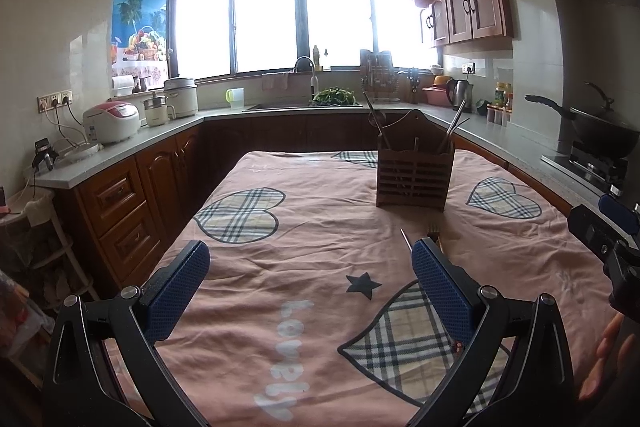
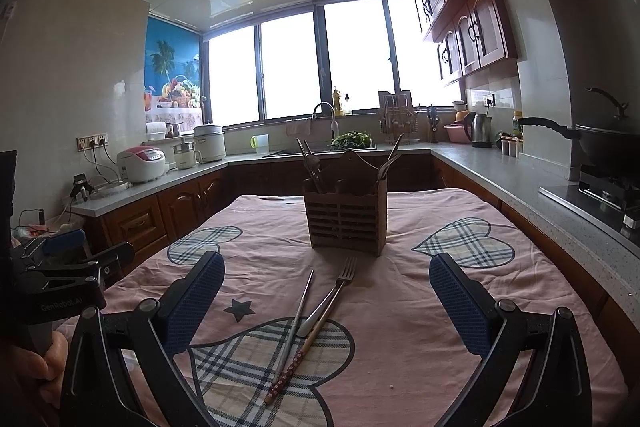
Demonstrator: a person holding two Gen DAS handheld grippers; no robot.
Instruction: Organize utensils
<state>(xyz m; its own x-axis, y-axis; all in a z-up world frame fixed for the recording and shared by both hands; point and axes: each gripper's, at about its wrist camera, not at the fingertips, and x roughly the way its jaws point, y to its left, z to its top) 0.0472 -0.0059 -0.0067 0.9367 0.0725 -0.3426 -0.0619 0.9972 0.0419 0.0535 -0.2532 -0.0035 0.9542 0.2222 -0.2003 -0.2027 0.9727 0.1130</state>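
A wooden slatted utensil holder (image 2: 346, 217) stands on the pink cloth, with chopsticks and utensils sticking up from it; it also shows in the left wrist view (image 1: 414, 173). In front of it lie a metal fork (image 2: 332, 297), a metal chopstick (image 2: 298, 311) and a wooden chopstick (image 2: 298, 357) with a red patterned end, crossing each other. My right gripper (image 2: 326, 301) is open and empty, above and around these utensils. My left gripper (image 1: 310, 281) is open and empty, to their left; only the fork tips (image 1: 433, 228) show beside its right finger.
The table wears a pink cloth (image 2: 400, 307) with plaid hearts. Kitchen counters run around it: rice cookers (image 1: 112, 121) at left, a sink (image 1: 304, 105) at back, a kettle (image 1: 460, 95) and a wok on the stove (image 1: 600, 135) at right.
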